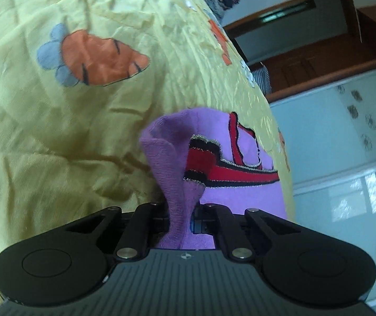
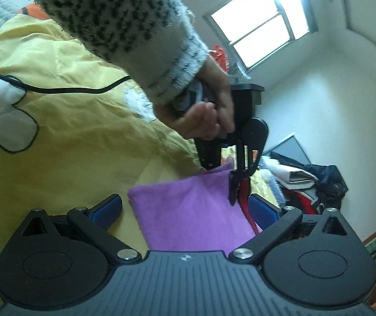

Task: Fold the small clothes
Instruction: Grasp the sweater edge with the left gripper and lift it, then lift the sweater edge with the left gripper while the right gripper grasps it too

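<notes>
The left gripper point(image 1: 181, 216) has its jaws pinched together on a bunched fold of a purple garment point(image 1: 214, 158), which rises straight ahead of the jaws and fans out to their right, showing a red, black-edged appliqué point(image 1: 230, 168). Beyond and to the left of the jaws spreads a wrinkled yellow quilt point(image 1: 56, 131) printed with an orange carrot point(image 1: 103, 60). Farther right stand a wooden cabinet point(image 1: 319, 60) and a pale panel with dark floral marks.

The right gripper point(image 2: 185, 210) holds its blue-padded jaws wide apart, the purple garment point(image 2: 188, 210) lying flat between them on the quilt point(image 2: 69, 131). Just ahead, the left gripper point(image 2: 234, 184) nips the garment's far edge, held by a hand point(image 2: 203, 113) in a speckled knit sleeve. A black cable point(image 2: 56, 89) crosses the quilt ahead-left; a clothes pile point(image 2: 306, 181) and a bright window point(image 2: 261, 21) lie beyond.
</notes>
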A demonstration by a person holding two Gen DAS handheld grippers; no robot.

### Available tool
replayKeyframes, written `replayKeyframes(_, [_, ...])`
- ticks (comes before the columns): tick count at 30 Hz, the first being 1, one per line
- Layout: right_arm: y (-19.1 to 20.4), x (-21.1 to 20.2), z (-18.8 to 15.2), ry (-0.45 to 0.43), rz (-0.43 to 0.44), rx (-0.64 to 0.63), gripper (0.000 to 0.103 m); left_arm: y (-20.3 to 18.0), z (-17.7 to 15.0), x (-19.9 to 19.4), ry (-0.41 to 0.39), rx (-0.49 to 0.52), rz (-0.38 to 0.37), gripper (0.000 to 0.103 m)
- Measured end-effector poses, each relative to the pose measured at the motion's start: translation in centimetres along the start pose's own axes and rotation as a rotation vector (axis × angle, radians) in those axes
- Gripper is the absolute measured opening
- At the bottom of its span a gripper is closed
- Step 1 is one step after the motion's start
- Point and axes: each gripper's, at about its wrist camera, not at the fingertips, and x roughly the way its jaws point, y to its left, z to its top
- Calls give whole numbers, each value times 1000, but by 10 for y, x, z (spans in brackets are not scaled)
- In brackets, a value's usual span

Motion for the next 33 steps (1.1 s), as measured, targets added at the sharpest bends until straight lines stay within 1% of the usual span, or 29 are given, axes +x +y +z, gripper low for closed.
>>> replayKeyframes(1, [-3,3,1,10,34,7,96,0,0,-1,-6,-11,3,10])
replayKeyframes(2, [-6,4,0,10,40,16,95,1,0,0,-8,-21,4,10])
replayKeyframes(3, [-7,5,0,5,44,16,90,0,0,0,-8,-27,5,10])
replayKeyframes(4, [-9,7,0,7,53,15,80,0,-1,0,-10,-32,7,10])
replayKeyframes(5, [-10,12,0,28,71,18,42,0,-1,-1,-10,-38,11,10])
replayKeyframes(6, [-9,15,0,55,102,34,8,-1,-1,-1,-10,-46,17,10])
replayKeyframes(7, [-11,22,-2,83,144,63,6,-2,-1,-1,-10,-53,25,10])
replayKeyframes(10, [-15,21,-7,68,155,115,5,-8,-2,-1,-16,-49,59,10])
replayKeyframes(13, [-26,17,-12,52,182,196,5,-19,-2,-1,-26,-32,108,9])
replayKeyframes(15, [-40,15,-16,37,198,276,5,-29,-1,-3,-37,-13,138,8])
replayKeyframes(18, [-66,12,-23,8,248,448,5,-47,2,-8,-51,3,154,8])
replayKeyframes(20, [-90,10,-34,-8,304,620,5,-59,6,-9,-52,13,175,8])
replayKeyframes(21, [-102,11,-42,-16,328,701,4,-67,8,-7,-47,21,185,8])
replayKeyframes(23, [-123,9,-56,-37,338,816,5,-81,13,-2,-42,27,222,8])
replayKeyframes(24, [-134,8,-65,-49,356,882,5,-89,16,2,-38,25,228,8])
replayKeyframes(25, [-146,7,-75,-58,354,947,5,-96,18,6,-38,22,233,8])
replayKeyframes(27, [-163,4,-94,-70,349,1035,5,-106,21,16,-46,-24,238,8])
replayKeyframes(29, [-178,6,-117,-73,350,1126,5,-114,23,31,-38,-58,234,8])
replayKeyframes(33, [-198,3,-163,-77,344,1290,5,-128,24,62,-36,-117,232,8])
